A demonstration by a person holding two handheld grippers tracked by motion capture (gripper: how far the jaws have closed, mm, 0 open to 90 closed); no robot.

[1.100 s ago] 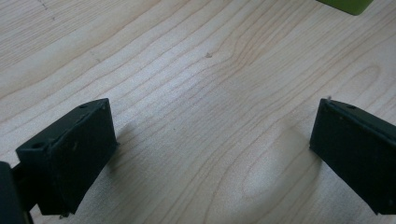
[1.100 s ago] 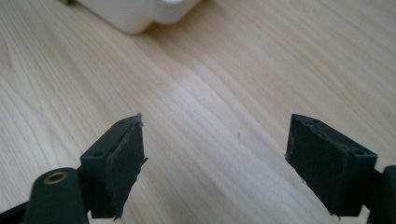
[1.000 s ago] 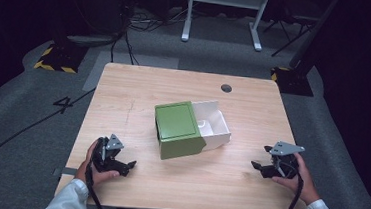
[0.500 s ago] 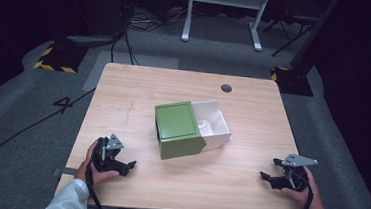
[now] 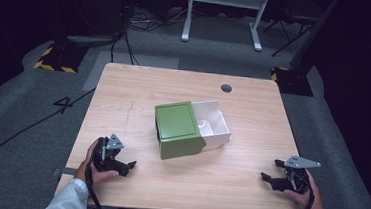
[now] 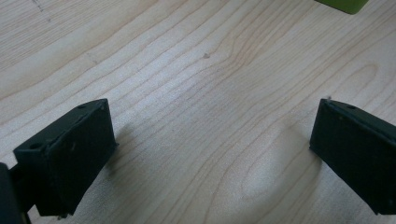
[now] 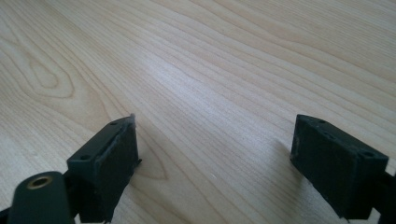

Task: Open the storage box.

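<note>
A green box (image 5: 177, 129) sits mid-table with a white drawer-like tray (image 5: 213, 124) slid partly out of its right side. A corner of the green box (image 6: 341, 4) peeks in at the top of the left gripper view. My left gripper (image 5: 127, 166) rests near the front left of the wooden table (image 5: 139, 96), jaws wide apart over bare wood (image 6: 210, 135). My right gripper (image 5: 270, 171) rests near the front right edge, also open with nothing between its jaws (image 7: 215, 149). Both are well apart from the box.
A dark round grommet (image 5: 226, 88) lies in the tabletop at the back right. Beyond the table are grey carpet, cables, a white stand's legs (image 5: 220, 17) and yellow-black floor markers (image 5: 56, 59).
My right gripper has drawn back toward the table's front right edge and a little lower. The left gripper and the box have stayed put.
</note>
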